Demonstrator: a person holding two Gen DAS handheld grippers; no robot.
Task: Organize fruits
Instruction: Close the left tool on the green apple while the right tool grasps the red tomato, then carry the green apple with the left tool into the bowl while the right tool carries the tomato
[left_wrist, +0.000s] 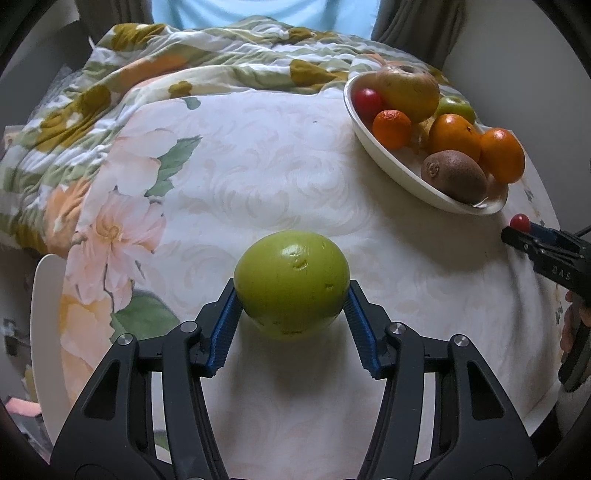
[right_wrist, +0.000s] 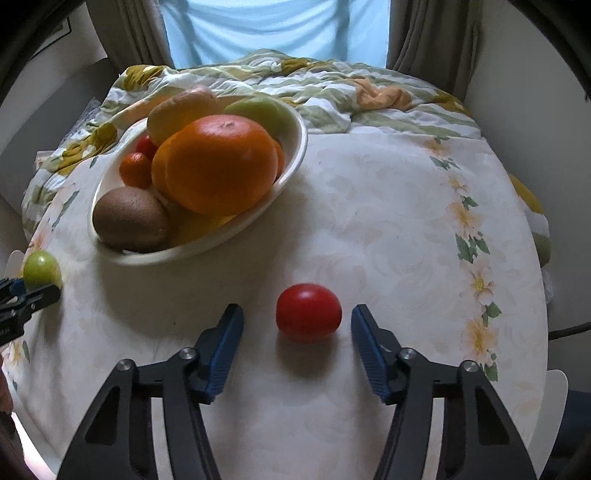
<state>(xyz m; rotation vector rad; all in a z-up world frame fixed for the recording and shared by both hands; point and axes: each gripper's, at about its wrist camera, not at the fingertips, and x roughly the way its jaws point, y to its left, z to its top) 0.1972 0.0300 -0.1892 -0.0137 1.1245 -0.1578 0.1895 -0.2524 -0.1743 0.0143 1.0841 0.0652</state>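
Round table under a pale floral cloth (right_wrist: 369, 221), white oval bowl (right_wrist: 295, 155) of fruit at centre. Left gripper (left_wrist: 291, 310) clamps the smooth green apple (left_wrist: 291, 282). Right gripper (right_wrist: 297, 325), jaws spread, straddles the small red tomato (right_wrist: 308, 312) on the cloth; close gently, centred, to avoid bruising.

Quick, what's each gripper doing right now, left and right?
Left gripper: closed on the green apple.
Right gripper: open around the red tomato, not touching it.
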